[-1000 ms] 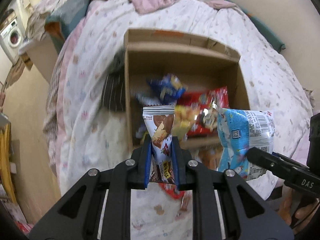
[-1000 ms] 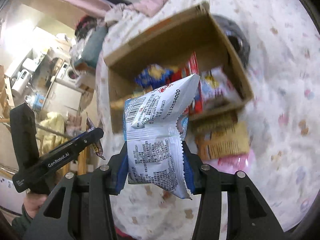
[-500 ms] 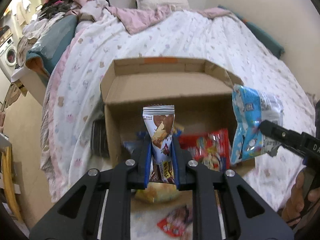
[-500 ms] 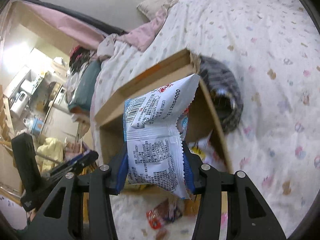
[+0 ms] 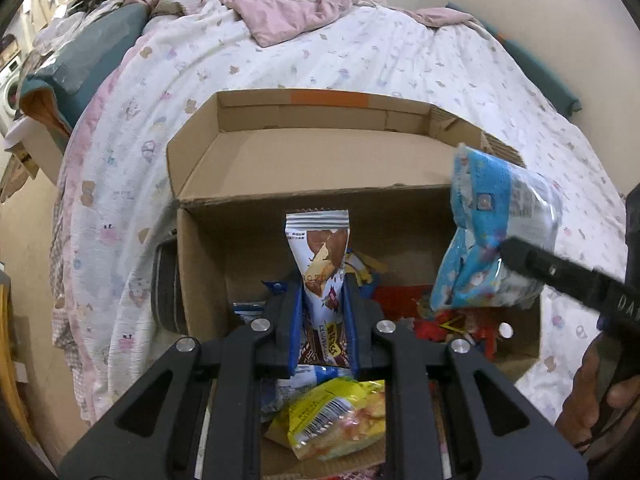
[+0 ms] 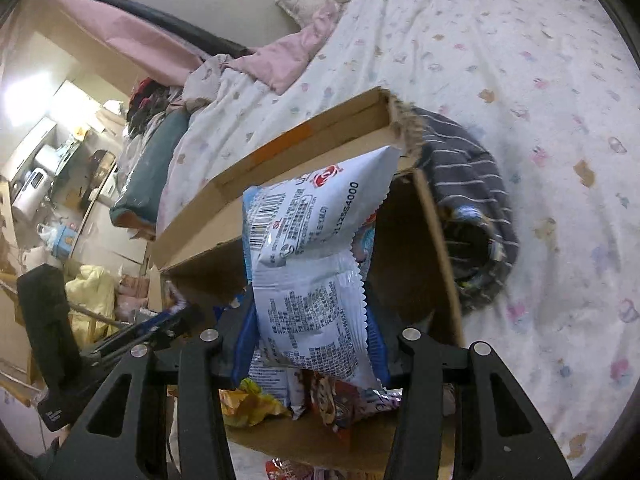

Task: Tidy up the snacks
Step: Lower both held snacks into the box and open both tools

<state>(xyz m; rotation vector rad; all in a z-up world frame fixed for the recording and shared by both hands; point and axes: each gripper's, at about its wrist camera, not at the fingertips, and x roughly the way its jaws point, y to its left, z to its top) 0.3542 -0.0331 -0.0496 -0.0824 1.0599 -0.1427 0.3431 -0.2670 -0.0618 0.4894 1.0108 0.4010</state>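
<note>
Both grippers have travelled from short of the cardboard box (image 5: 200,248) on the bed (image 5: 360,52) to directly over its opening. The left gripper (image 5: 322,320) has its fingers clamped on a brown snack packet (image 5: 320,256); the right gripper (image 6: 310,340) grips a blue-and-white snack bag (image 6: 308,264). Both items appear positioned for release among the snacks already inside.

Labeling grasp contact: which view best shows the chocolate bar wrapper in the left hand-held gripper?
Left wrist view. The chocolate bar wrapper stands upright, centred and sharp, pinched between the left hand-held gripper pads, over the cardboard box. In the right wrist view only the blurred tip of that gripper shows at far left; the wrapper is not discernible.
</note>
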